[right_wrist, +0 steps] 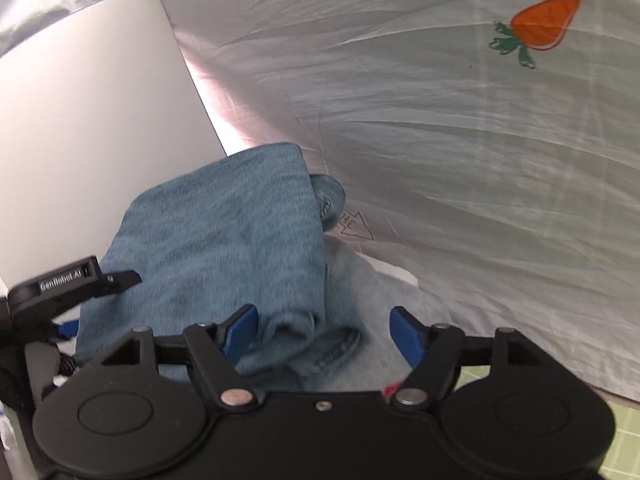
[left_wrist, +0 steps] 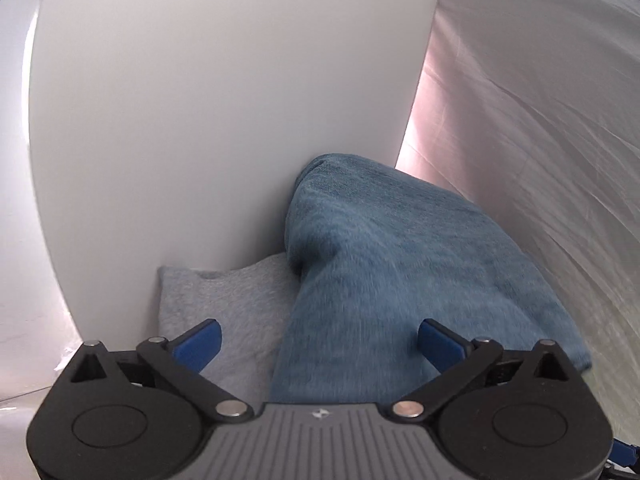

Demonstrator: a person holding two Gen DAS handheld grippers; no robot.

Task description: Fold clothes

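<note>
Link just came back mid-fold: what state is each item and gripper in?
Jeans: folded, lying on the grey garment, not gripped.
Grey garment: folded flat under the jeans.
Left gripper: open, pads clear of the cloth.
Right gripper: open, straddling the jeans' folded edge, not pinching.

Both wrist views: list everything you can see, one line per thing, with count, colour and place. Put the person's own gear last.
folded jeans: one, blue denim, lying on the grey garment, against the white panel.
grey garment: one, light grey, folded flat under the jeans.
white panel: one, white, upright behind the clothes.
printed sheet: one, pale grey-white, creased, draped to the right of the clothes.
carrot print: one, orange with green leaves, on the sheet, upper right.
left gripper: one, black with blue pads, open over the clothes.
right gripper: one, black with blue pads, open, jeans edge between its pads.
</note>
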